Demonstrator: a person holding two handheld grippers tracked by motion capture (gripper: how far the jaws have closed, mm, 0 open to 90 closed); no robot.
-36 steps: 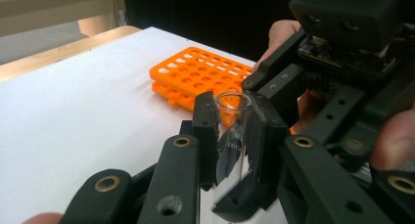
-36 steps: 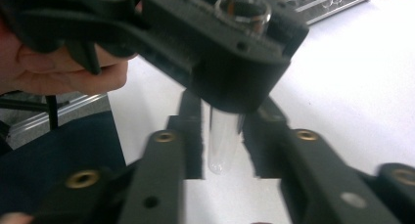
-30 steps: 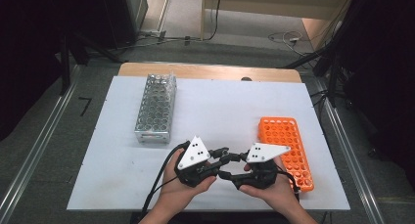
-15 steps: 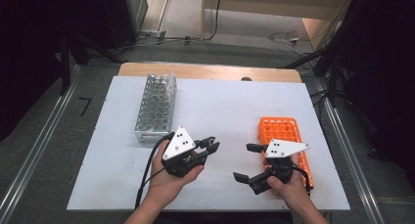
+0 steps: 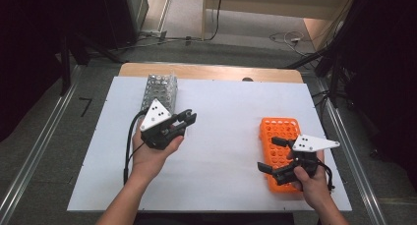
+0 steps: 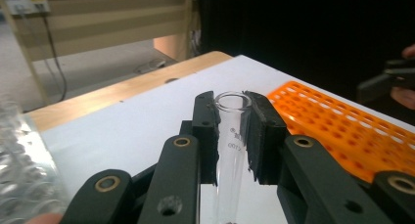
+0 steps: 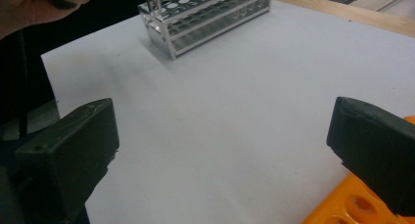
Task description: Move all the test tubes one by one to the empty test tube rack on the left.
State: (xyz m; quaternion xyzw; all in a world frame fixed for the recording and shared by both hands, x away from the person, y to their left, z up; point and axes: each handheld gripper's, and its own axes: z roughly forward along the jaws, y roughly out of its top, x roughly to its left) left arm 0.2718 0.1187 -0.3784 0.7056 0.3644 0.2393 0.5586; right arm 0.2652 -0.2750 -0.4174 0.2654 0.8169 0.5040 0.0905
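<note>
Left tool (image 6: 230, 131) pinches a glass tube (image 6: 230, 150), seen close.

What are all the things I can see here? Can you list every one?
test tube: 1, clear glass, upright, pinched in the left tongs
metal rack: 1, silver, far left of the table
plastic rack: 1, orange, near right of the table
table: 1, white top with a wooden far edge
left tongs: 1, black, shut on the test tube
right tongs: 1, black, open, over the plastic rack
hands: 2, each holding tongs
</note>
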